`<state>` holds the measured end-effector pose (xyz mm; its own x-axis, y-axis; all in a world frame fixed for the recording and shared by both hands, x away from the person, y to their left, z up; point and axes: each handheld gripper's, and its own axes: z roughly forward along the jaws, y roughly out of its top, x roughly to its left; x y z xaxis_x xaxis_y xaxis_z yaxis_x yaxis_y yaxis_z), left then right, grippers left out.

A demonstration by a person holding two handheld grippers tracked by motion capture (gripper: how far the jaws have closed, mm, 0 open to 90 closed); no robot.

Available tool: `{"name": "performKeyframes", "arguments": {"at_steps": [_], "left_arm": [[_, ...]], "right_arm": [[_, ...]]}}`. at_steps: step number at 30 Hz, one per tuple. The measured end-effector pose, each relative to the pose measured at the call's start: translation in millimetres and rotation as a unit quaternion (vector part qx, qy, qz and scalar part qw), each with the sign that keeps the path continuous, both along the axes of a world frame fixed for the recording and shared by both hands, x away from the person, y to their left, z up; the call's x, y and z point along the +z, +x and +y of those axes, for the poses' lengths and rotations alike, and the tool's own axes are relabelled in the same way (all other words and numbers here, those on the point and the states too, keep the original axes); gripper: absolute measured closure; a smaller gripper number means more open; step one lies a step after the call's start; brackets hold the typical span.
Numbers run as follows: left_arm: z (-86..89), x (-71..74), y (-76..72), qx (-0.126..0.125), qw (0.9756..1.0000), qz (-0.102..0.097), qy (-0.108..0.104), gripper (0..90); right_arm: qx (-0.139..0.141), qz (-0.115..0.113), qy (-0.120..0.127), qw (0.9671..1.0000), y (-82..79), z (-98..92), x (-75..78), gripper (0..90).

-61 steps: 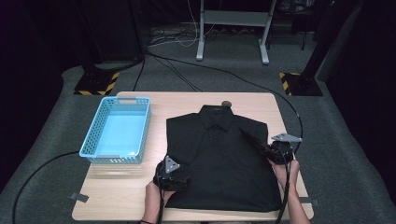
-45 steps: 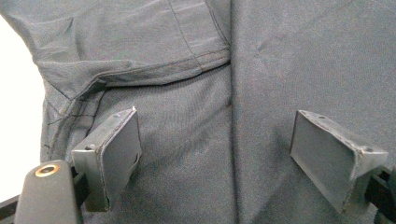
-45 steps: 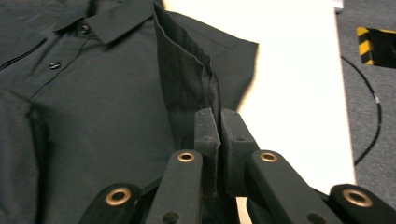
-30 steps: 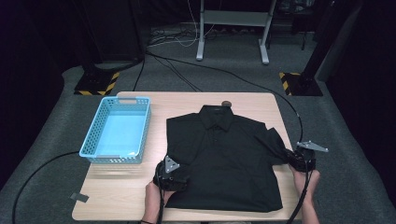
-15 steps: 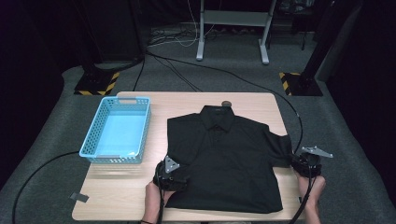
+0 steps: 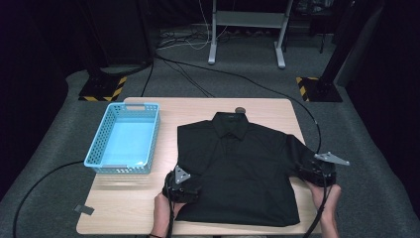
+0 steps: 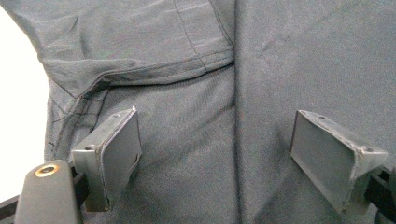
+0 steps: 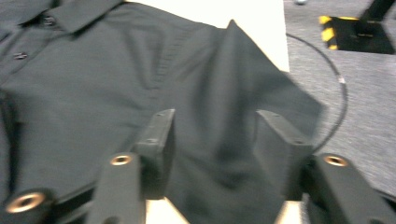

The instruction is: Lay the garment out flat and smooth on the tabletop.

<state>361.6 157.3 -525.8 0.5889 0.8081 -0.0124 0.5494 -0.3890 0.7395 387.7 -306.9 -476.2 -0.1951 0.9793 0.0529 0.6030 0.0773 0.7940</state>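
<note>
High view: my shirt lies flat, centre of the table; basket at left. Left gripper at shirt's lower-left edge, right gripper at the right sleeve.

Left gripper view: fingers apart over cloth.

Right gripper view: fingers have just been opening, sleeve fold loose between them.

Shirts: one black shirt
Baskets: one blue basket
Grippers: two, left gripper and right gripper
Tables: one table
</note>
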Motion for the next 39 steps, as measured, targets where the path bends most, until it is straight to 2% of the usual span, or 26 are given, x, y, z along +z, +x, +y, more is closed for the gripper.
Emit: {"name": "performKeyframes", "arguments": {"at_steps": [1,2,3,5,8,13,17,23,27,34,39], "left_arm": [[0.0,0.1,0.0,0.000,1.0000,0.000,0.000,16.2],[0.0,0.1,0.0,0.000,1.0000,0.000,0.000,16.2],[0.0,0.0,0.0,0.000,1.0000,0.000,0.000,16.2],[0.0,0.0,0.0,0.000,1.0000,0.000,0.000,16.2],[0.0,0.0,0.0,0.000,1.0000,0.000,0.000,16.2],[0.0,-0.1,0.0,0.000,1.0000,0.000,0.000,16.2],[-0.1,-0.1,-0.1,0.000,1.0000,0.000,0.000,16.2],[-0.1,0.0,-0.1,0.000,1.0000,0.000,0.001,16.2],[-0.1,0.0,-0.1,0.000,1.0000,0.000,0.001,16.2],[-0.2,0.0,-0.1,0.000,1.0000,0.000,0.001,16.2],[-0.3,0.0,-0.1,0.001,1.0000,-0.001,0.001,16.2]], "right_arm": [[0.014,0.005,0.000,0.9999,4.0,9.1,-2.3,36.8],[0.014,0.005,0.000,0.9999,4.0,9.1,-2.3,36.8],[0.022,0.006,-0.001,0.9997,6.6,16.7,-4.6,32.6],[0.048,0.021,0.003,0.9986,13.2,33.7,-10.0,25.0],[0.073,0.028,0.000,0.9969,20.1,54.2,-18.4,16.6],[0.088,0.045,0.005,0.9950,31.1,71.9,-34.6,10.7],[0.088,0.053,0.009,0.9947,35.0,74.0,-43.6,8.4],[0.081,0.046,0.013,0.9956,34.2,70.6,-46.3,8.1],[0.079,0.045,0.003,0.9959,33.4,70.8,-47.1,7.9],[0.081,0.043,-0.036,0.9951,33.2,77.6,-48.7,7.2],[0.080,0.042,-0.035,0.9953,33.0,76.9,-49.0,7.2]]}}
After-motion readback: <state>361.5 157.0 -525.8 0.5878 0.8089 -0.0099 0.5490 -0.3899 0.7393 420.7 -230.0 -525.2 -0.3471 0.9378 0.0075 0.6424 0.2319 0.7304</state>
